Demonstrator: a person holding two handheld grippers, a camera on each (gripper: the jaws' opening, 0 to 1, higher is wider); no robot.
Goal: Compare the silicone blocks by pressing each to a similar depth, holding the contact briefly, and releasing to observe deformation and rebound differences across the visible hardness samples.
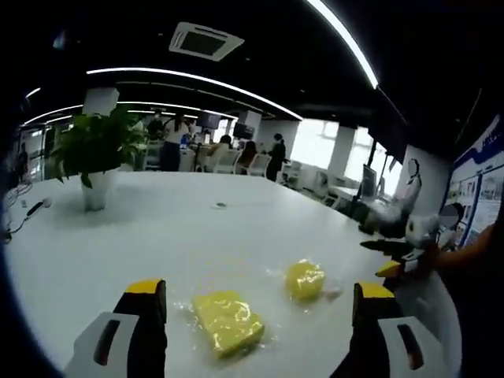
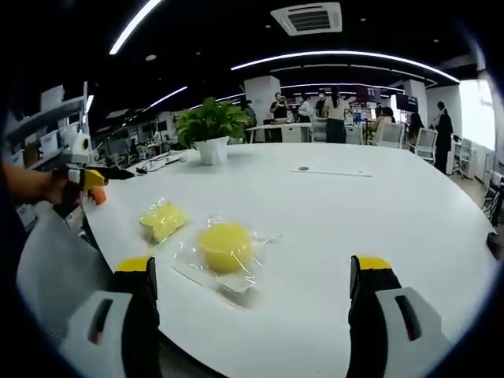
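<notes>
Two yellow silicone samples on white table [image 1: 157,228], each in clear wrap. Rectangular block [image 1: 227,320] near, between left gripper [image 1: 260,303] jaws; rounded block [image 2: 225,246] ahead of right gripper [image 2: 252,276]. Both grippers released, nothing held. Samples likely soft, light; wrap probably slippery. Press top centre, avoid loose film.

Two matt yellow silicone blocks [image 2: 225,246] were seen wrapped in glossy, crinkled clear plastic film [image 2: 236,279]. The white table [image 2: 339,205] was smooth with a soft sheen.
</notes>
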